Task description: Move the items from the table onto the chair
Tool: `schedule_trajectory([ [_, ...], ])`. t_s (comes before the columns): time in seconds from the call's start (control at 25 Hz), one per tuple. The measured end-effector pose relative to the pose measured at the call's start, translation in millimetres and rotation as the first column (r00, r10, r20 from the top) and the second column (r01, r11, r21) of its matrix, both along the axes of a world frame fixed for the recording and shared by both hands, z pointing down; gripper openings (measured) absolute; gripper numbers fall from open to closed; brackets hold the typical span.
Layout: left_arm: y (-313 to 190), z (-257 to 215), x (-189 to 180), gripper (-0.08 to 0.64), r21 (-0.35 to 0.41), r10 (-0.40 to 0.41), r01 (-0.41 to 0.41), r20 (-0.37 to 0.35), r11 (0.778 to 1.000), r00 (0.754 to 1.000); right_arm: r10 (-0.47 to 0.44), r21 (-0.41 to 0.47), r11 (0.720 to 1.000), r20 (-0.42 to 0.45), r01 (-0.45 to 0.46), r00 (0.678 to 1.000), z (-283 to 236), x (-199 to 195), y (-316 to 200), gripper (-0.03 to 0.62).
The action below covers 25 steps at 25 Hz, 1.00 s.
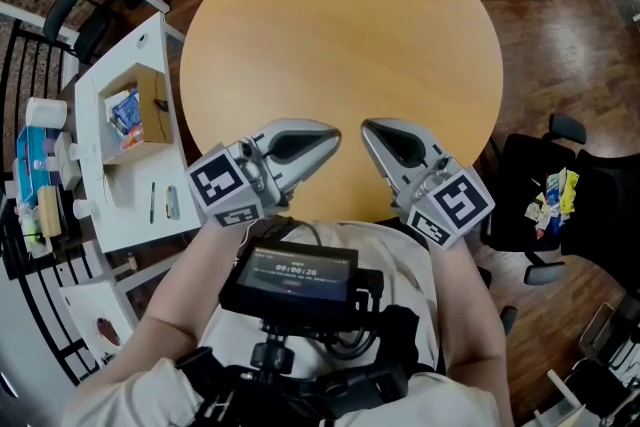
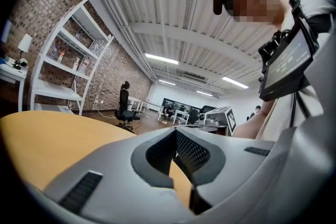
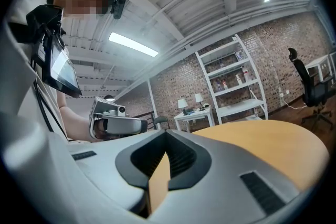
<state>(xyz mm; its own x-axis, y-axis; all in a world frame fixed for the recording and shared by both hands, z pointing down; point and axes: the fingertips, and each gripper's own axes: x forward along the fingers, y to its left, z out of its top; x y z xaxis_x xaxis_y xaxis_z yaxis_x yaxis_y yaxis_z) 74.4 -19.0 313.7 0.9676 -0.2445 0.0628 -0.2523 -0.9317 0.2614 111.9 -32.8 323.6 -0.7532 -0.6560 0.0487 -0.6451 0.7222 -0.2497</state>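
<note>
Two grippers sit nearest, at the table's near edge. The left gripper (image 1: 325, 143) and the right gripper (image 1: 375, 137) both have their jaws closed on nothing, with their tips angled toward each other and a little apart. Beyond them the round table (image 1: 340, 25) is bare, so the job looks finished. The items (image 1: 548, 195), a small heap of colourful packets, lie on the black chair (image 1: 512, 185) to the right of the table. A knock to that chair would likely spill the loose heap off the seat. Off to the left, an open cardboard box (image 1: 160, 115) on a white desk (image 1: 110, 205) holds a blue packet and other small things I cannot identify.
</note>
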Motion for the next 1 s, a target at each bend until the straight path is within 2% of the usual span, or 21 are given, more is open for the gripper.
schedule_trajectory([
  [1.0,-4,4,-11,0.005,-0.001,-0.03,0.03,0.007,1.0,1.0,-0.023,0.009,1.0,-0.012,0.023,1.0,0,-11,1,0.008],
])
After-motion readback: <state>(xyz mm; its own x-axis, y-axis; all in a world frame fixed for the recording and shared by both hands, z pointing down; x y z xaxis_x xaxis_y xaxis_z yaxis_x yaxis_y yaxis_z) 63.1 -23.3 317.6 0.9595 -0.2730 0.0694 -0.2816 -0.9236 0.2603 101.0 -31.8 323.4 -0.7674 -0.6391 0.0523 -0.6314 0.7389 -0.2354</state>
